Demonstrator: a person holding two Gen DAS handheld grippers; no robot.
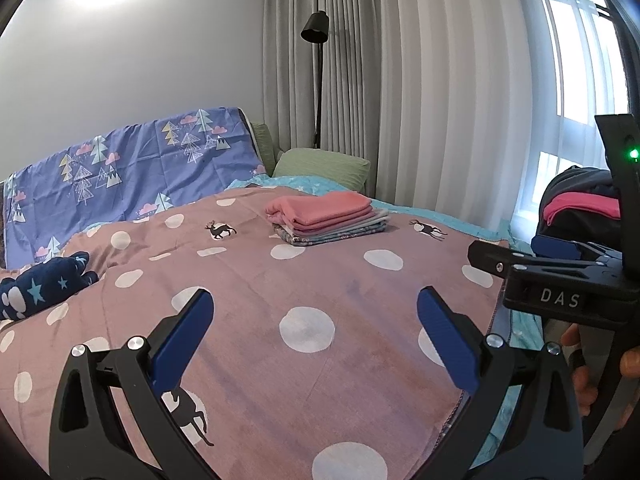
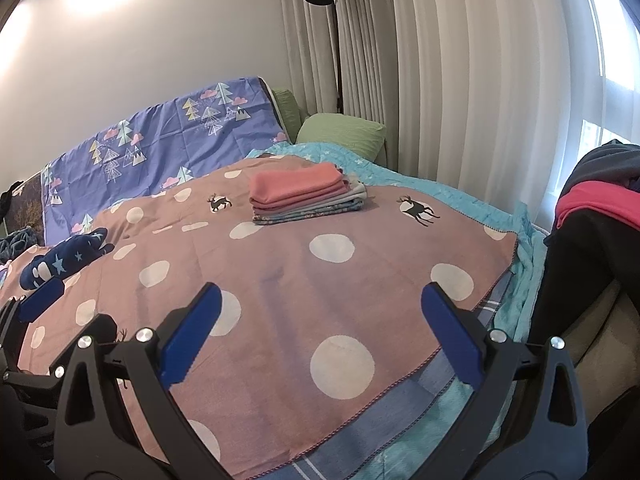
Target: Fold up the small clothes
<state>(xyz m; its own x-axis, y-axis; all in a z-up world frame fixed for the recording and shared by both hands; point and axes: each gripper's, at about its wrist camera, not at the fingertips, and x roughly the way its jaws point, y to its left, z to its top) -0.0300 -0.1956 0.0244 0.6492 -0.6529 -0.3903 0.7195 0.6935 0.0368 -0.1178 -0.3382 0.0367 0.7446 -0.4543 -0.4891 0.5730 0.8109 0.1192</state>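
Observation:
A stack of folded small clothes point(image 1: 330, 218), pink on top, lies on the far part of the pink polka-dot blanket point(image 1: 260, 280); it also shows in the right wrist view point(image 2: 304, 194). My left gripper point(image 1: 316, 340) is open and empty, low over the near blanket. My right gripper point(image 2: 320, 334) is open and empty beside it, also visible at the right edge of the left wrist view point(image 1: 560, 264). A pile of unfolded dark and pink clothes point(image 2: 600, 200) sits at the right; it also shows in the left wrist view point(image 1: 576, 196).
A navy star-print garment point(image 1: 44, 284) lies at the blanket's left, also in the right wrist view point(image 2: 64, 260). A blue tree-print sheet point(image 1: 120, 168) covers the headboard. Green pillows point(image 1: 320, 166), a black floor lamp point(image 1: 316, 28) and curtains point(image 1: 440, 80) stand behind.

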